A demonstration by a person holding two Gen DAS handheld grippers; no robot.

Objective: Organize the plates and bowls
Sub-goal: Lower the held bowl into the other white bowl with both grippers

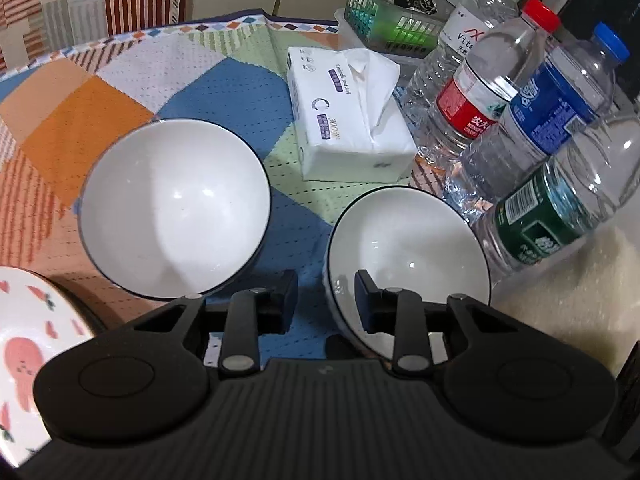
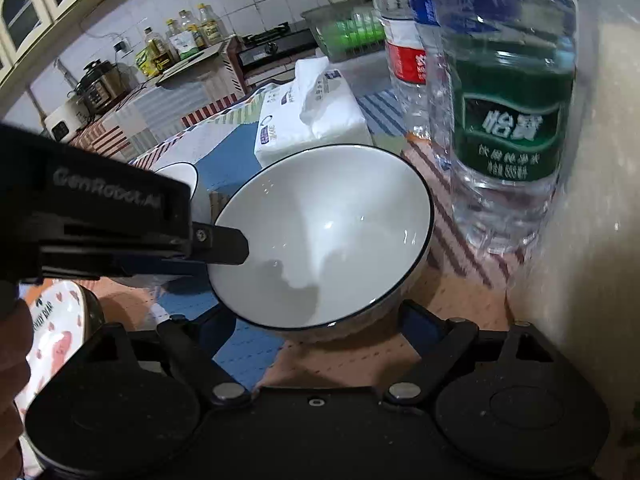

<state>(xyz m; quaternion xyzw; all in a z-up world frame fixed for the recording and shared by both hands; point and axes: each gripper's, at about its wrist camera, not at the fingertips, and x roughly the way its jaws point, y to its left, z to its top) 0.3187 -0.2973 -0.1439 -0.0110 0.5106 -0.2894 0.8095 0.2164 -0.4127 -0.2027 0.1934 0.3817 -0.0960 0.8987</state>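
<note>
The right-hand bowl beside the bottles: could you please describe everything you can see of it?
The bowl is glossy white, apparently ceramic, with a thin dark rim, empty and tilted. It sits on the patterned cloth near the green-label bottle. The left tongs straddle its rim, one finger inside. The right tongs flank its base.

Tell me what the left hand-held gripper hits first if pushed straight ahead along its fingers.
Most likely the nearer white bowl: the left hand-held gripper is open astride its rim, right finger inside. Beyond lies the tissue pack; depth is unclear.
</note>
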